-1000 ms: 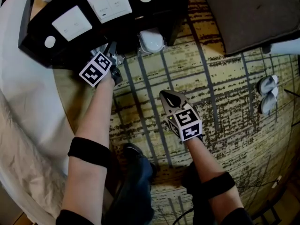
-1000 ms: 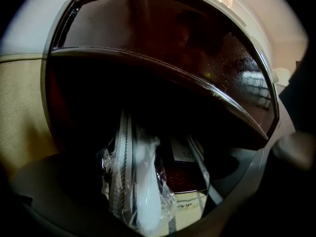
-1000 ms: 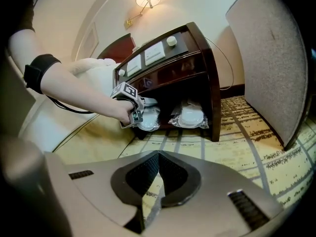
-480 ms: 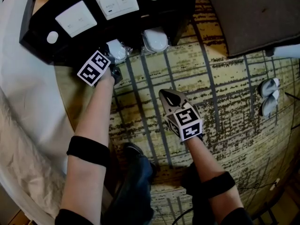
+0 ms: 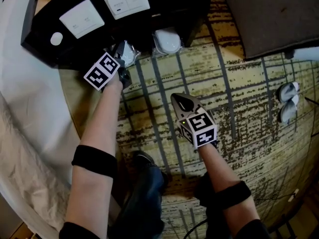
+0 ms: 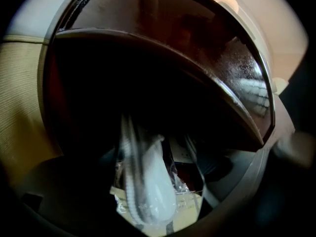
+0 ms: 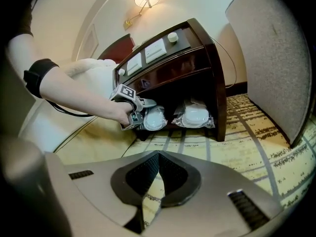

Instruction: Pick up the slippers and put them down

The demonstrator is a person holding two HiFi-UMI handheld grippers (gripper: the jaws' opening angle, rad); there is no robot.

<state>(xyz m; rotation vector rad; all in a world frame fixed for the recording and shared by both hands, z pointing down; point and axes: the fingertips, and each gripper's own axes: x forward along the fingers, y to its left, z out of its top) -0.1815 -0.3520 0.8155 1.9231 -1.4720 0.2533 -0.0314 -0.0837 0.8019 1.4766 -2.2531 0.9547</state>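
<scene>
The jaws of the left gripper (image 5: 121,54) stand apart and have just been opening. The left slipper pack (image 7: 154,118), white slippers in clear wrap, lies between them but is not pinched. The jaws of the right gripper (image 5: 183,102) are pressed together on nothing, and that gripper hovers over the patterned carpet (image 5: 239,133), well apart from the packs.

As I judge it, the task is barely begun. Nothing is lifted, and both packs sit in the open bottom of the dark nightstand (image 7: 197,58), the right slipper pack (image 7: 196,115) untouched. Grasping, lifting and setting down all remain.

By count there are two wrapped packs, plus one loose pair of slippers (image 5: 286,99) on the carpet at the far right.
</scene>
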